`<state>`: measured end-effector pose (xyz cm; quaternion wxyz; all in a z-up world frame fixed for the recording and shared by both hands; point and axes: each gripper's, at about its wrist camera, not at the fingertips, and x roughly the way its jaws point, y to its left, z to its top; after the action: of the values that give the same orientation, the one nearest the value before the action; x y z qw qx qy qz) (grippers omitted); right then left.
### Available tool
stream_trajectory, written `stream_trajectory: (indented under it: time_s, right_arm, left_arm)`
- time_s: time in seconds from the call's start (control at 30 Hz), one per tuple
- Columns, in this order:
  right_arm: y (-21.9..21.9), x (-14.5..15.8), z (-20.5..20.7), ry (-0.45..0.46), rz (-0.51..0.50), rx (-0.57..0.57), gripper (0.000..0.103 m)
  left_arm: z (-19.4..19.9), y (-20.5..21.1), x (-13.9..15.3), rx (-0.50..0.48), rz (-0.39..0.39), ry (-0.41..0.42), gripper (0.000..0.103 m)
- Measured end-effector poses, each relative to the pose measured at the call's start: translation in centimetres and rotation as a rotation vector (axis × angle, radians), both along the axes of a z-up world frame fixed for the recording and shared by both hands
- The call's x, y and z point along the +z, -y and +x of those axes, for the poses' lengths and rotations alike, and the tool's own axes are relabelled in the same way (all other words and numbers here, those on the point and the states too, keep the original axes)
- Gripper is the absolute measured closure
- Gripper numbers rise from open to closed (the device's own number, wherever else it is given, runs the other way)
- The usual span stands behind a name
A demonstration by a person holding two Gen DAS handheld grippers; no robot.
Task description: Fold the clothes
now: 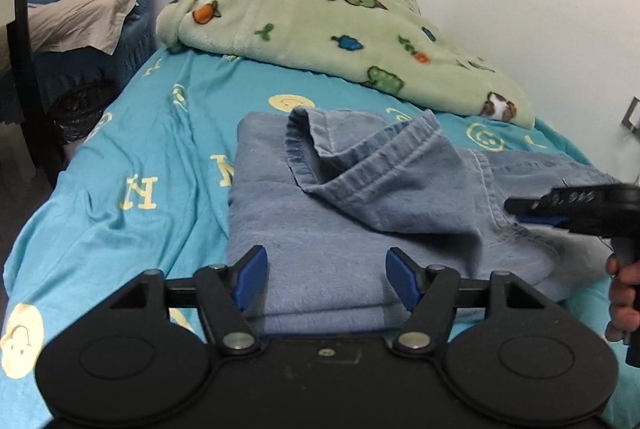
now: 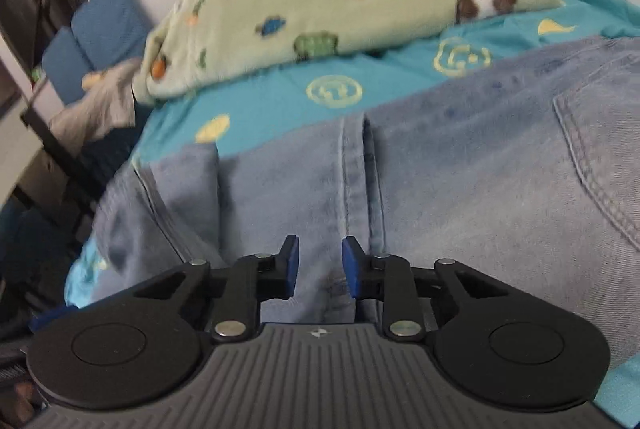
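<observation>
On the bed (image 1: pixel 132 133), jeans (image 1: pixel 360 221) lie part-folded; left gripper (image 1: pixel 326 279) wide and empty, right gripper (image 2: pixel 320 265) narrowed, seemingly gripping nothing; the twelve-o'clock hem is best squared.

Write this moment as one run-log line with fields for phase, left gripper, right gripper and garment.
phase: mid-fold | left gripper: open, empty, over jeans | right gripper: narrow gap, grip unclear | garment: partly folded on bed sheet

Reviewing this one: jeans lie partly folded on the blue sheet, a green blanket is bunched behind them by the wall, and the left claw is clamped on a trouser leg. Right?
Not quite. The left claw is open, nothing between its pads, as the left wrist view shows. The jeans do lie partly folded on the blue sheet, with the green blanket bunched behind them by the wall.
</observation>
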<state>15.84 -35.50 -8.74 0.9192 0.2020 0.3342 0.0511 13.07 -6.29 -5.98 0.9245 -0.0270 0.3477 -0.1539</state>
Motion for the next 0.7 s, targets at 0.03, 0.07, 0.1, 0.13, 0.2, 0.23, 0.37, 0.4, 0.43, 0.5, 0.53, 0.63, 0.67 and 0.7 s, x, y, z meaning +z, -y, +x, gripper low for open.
stream_trajectory:
  time_s: [0.03, 0.07, 0.1, 0.13, 0.2, 0.23, 0.37, 0.4, 0.43, 0.5, 0.53, 0.63, 0.67, 0.7]
  right_arm:
    - [-0.4, 0.6, -0.1, 0.035, -0.012, 0.009, 0.074]
    - [-0.9, 1.3, -0.2, 0.071, -0.027, 0.033, 0.073]
    - [-1.7, 2.0, -0.2, 0.105, -0.04, 0.062, 0.072]
    - [-2.7, 2.5, 0.0, 0.135, -0.049, 0.1, 0.065]
    - [-4.1, 3.4, 0.4, 0.192, -0.046, 0.177, 0.051]
    - [-4.7, 3.7, 0.8, 0.215, -0.037, 0.216, 0.041]
    - [-6.8, 3.9, 2.8, 0.22, -0.024, 0.336, 0.029]
    - [-7.2, 3.6, 3.3, 0.216, -0.027, 0.34, 0.027]
    - [-7.2, 3.3, 3.8, 0.206, -0.02, 0.333, 0.027]
    - [-7.2, 2.6, 4.6, 0.189, -0.002, 0.328, 0.027]
    - [-7.3, 2.3, 4.7, 0.185, 0.017, 0.341, 0.027]
    - [-8.0, 1.6, 4.8, 0.178, 0.04, 0.384, 0.031]
    - [-8.2, 1.4, 4.7, 0.169, 0.037, 0.392, 0.038]
    - [-8.3, 1.3, 4.6, 0.162, 0.035, 0.393, 0.065]
  left_arm:
    - [0.3, 0.0, 0.0, 0.004, 0.006, 0.006, 0.04]
    - [0.7, 0.0, 0.1, 0.009, 0.011, 0.011, 0.04]
    - [1.0, 0.0, 0.0, 0.008, 0.004, 0.004, 0.04]
    - [1.3, -0.1, -0.2, 0.007, -0.005, -0.005, 0.04]
    - [1.9, -0.2, -0.4, 0.003, -0.023, -0.023, 0.04]
    - [2.2, -0.2, -0.6, 0.004, -0.023, -0.028, 0.04]
    - [2.6, -0.3, -1.0, 0.004, -0.026, -0.036, 0.04]
    - [2.6, -0.4, -1.0, 0.005, -0.029, -0.038, 0.04]
    - [2.7, -0.4, -0.9, 0.005, -0.032, -0.039, 0.04]
    - [2.7, -0.6, -0.9, 0.006, -0.042, -0.042, 0.04]
    - [2.8, -0.7, -0.9, 0.007, -0.046, -0.044, 0.04]
    - [2.9, -0.8, -1.0, 0.01, -0.054, -0.048, 0.04]
    - [3.0, -0.7, -1.0, 0.01, -0.052, -0.047, 0.04]
    - [3.0, -0.7, -1.0, 0.011, -0.051, -0.047, 0.04]
